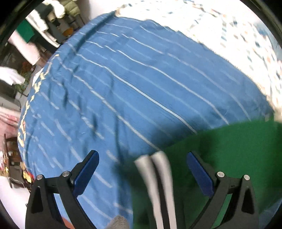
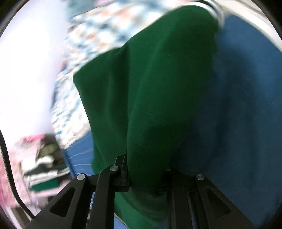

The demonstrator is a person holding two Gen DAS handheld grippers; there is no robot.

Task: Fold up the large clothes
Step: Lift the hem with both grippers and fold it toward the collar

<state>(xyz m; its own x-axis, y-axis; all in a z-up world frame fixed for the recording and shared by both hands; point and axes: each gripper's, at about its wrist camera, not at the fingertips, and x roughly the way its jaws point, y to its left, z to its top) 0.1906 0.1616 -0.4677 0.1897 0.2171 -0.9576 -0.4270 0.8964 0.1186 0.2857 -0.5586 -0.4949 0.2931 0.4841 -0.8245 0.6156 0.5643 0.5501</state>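
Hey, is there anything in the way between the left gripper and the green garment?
Nothing visible. The left gripper is open, and the green garment with its white stripes already lies between the fingers on the blue striped bedspread.

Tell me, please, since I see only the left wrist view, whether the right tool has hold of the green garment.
Observer: Yes. The right tool is shut on the green garment; the cloth bunches between its fingers.
Operator: Thank you. Does the garment lie flat beyond it?
Observer: No, it stretches away from the tool in long folds over the blue striped sheet.
Operator: Is anything visible at its far end?
Observer: A white striped band shows there, though it is blurred.
Operator: My left tool looks open, over the garment's white stripes. Anything beside the bed on your side?
Observer: A blurred stack of folded clothes at lower left.
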